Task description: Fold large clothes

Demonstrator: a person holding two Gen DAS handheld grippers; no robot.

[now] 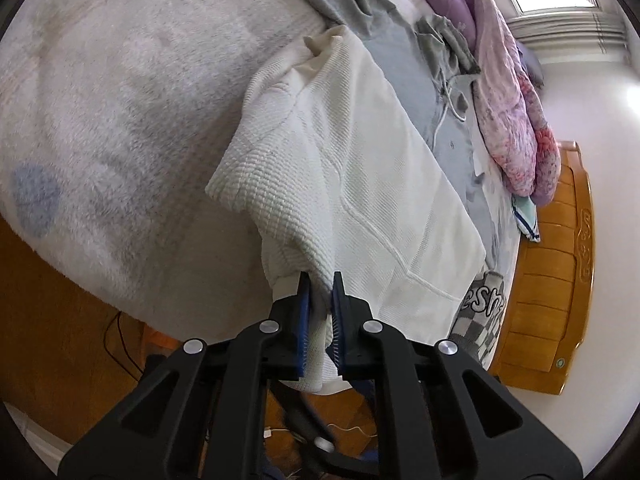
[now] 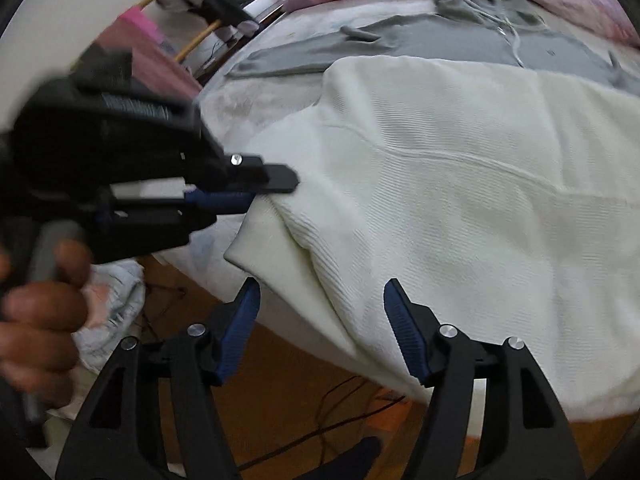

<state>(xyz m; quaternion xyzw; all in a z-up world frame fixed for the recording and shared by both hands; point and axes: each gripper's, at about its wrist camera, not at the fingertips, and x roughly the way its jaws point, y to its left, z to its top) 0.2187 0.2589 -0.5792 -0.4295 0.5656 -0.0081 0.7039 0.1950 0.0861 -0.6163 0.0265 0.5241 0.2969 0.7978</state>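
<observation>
**At the bed's near edge: white garment, 1 corner pinched, 1 gripper free**

Between the blue pads of the left gripper (image 1: 320,280), a bunched corner of the white knit garment (image 1: 360,168) is clenched tight; the cloth rises off the bed there and drapes down in a fold, most likely so the edge can be carried over for the next fold.

Item 1, right gripper (image 2: 320,292): jaws spread wide, nothing between them, poised over the garment's near hem at the bed edge. Judged ready to take a 2nd hold so that both corners travel together.

Item 2, person's hand (image 2: 36,320): blurred at the left of the right wrist view, wrapped round the left gripper's handle.

Item 3, white knit garment: spread flat across the pale fleece blanket (image 1: 100,120), waffle texture, a curved seam running across it. Lies near the bed edge, probably for easy reach.

Item 4, grey garment (image 1: 396,56): flat just beyond the white one, drawstrings showing, apparently awaiting its turn.

Item 5, purple-pink quilt (image 1: 516,120): heaped along the far side, clear of the working area.

Item 6, checked knit piece (image 1: 484,312): just beside the white garment, at the wooden bed frame (image 1: 552,280).

Item 7, wooden floor (image 2: 288,392): cables trailing below the bed edge.
</observation>
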